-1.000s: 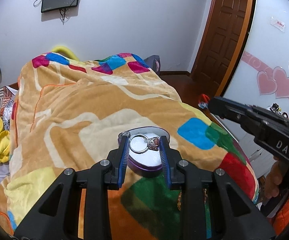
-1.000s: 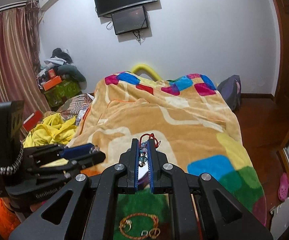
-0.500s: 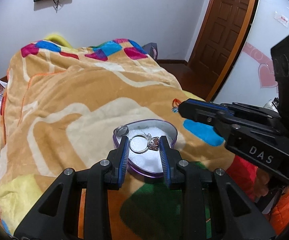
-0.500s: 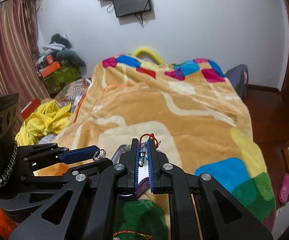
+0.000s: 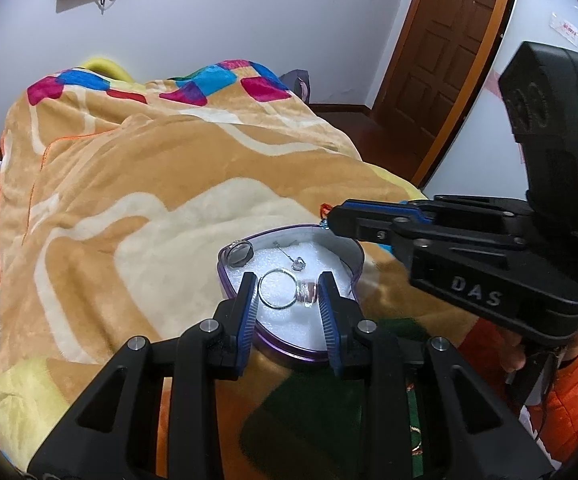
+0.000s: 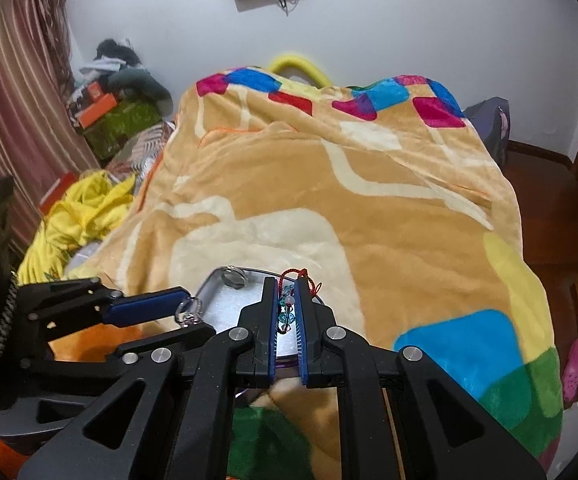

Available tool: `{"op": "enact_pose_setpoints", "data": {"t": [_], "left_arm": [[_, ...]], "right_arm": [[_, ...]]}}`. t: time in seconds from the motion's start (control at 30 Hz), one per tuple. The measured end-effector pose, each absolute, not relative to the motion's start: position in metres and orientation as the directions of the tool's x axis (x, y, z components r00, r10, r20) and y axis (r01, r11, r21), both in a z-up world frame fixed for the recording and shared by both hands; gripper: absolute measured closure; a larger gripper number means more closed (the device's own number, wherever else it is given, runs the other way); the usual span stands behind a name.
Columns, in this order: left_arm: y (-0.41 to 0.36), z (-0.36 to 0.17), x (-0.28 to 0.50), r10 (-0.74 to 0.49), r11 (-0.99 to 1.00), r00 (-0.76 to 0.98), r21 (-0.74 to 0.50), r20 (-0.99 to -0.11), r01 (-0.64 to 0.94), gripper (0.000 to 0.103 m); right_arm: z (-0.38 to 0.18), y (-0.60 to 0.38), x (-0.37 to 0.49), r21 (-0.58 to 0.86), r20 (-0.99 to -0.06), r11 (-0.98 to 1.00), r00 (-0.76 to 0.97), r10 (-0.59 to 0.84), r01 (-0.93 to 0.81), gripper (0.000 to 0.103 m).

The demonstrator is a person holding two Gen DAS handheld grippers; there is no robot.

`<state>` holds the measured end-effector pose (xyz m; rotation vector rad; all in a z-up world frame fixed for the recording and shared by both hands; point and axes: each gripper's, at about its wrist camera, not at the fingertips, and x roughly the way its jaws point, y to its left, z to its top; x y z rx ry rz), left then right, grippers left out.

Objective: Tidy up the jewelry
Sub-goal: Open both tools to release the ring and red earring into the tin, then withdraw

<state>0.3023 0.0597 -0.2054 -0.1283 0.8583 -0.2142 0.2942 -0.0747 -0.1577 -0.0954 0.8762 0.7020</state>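
The left tool [image 5: 289,294] held a silver ring [image 5: 277,289] across its width, the band against the left pad and the stone setting against the right, jaws only partly apart. It hung just over the near half of a purple heart-shaped box [image 5: 225,272] lined with white foam, which lay on the bed's orange blanket [image 5: 129,184]. The right tool [image 6: 287,308], jaws nearly together, pinched a red-corded bead charm [image 6: 287,306] over the far right rim of the same box. A thin chain with a small pendant [image 5: 299,264] and a round piece [image 5: 240,254] lay already on the foam. The ring was probably light, stiff and slippery, best gripped across band and setting; the charm was limp and would dangle, so the beads made the surer hold.
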Motion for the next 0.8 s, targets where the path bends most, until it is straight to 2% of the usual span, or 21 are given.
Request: {"op": "enact_pose_setpoints", "data": {"t": [0.5, 0.8], "left_arm": [[0.062, -0.198, 0.296, -0.233, 0.972, 0.646, -0.2, -0.726, 0.125, 0.073], [0.063, -0.179, 0.28, -0.199, 0.979, 0.672, -0.168, -0.713, 0.111, 0.073]], "right_arm": [[-0.172, -0.066, 0.299, 0.176, -0.798, 0.77, 0.37, 0.476, -0.613, 0.096], [-0.153, -0.071, 0.283, 0.147, -0.784, 0.778, 0.409, 0.468, -0.61, 0.093]]}}
